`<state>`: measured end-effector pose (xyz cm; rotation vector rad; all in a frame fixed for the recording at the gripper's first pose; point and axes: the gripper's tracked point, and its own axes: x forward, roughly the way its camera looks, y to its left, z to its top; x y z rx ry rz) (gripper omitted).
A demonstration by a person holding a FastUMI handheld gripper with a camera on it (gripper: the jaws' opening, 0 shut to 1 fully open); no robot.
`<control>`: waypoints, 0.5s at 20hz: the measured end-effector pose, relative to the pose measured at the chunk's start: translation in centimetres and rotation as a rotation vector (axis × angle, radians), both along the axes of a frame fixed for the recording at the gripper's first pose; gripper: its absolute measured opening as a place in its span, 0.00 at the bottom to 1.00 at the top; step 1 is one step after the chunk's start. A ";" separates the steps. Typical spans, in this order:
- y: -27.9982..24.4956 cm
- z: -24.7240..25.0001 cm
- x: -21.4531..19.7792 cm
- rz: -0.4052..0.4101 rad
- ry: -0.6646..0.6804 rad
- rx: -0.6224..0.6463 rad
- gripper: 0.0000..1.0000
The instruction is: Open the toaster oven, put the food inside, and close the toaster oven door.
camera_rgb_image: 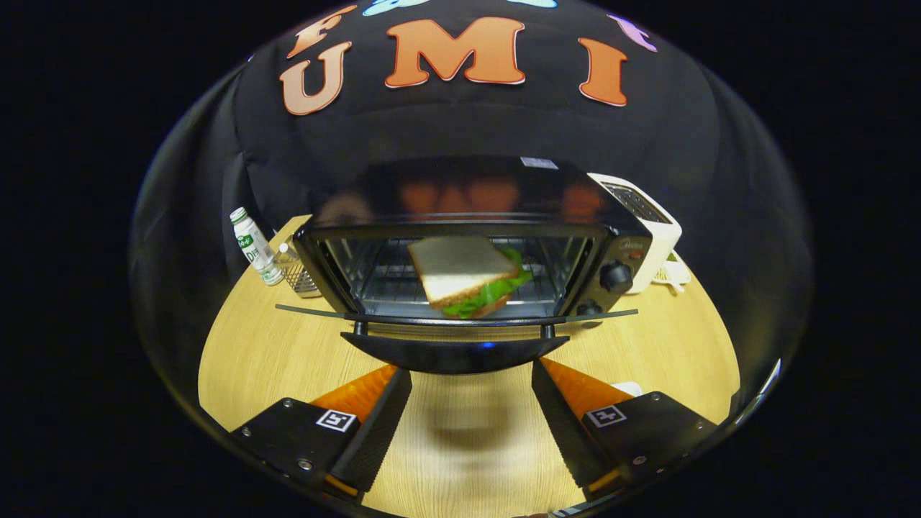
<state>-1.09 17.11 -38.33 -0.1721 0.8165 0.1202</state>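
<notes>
A black toaster oven (475,208) stands on the wooden table beyond my fingers. Its glass door (455,316) hangs fully down, and the door handle (453,354) sticks out toward me just ahead of the fingertips. A sandwich (466,277) of white bread with green lettuce lies on the wire rack inside the oven. My gripper (471,378) is open, with nothing between its fingers, a little below and short of the handle.
A white pop-up toaster (647,223) stands right of the oven. A small white bottle (253,246) and a wire basket (298,273) sit to the oven's left. The wooden table (245,352) stretches on both sides of the fingers.
</notes>
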 end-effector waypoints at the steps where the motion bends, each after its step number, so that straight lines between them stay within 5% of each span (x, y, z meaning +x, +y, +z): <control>1: 0.2 0.4 0.7 0.002 -0.011 0.006 1.00; 10: -0.1 6.7 3.5 -0.021 -0.103 0.050 1.00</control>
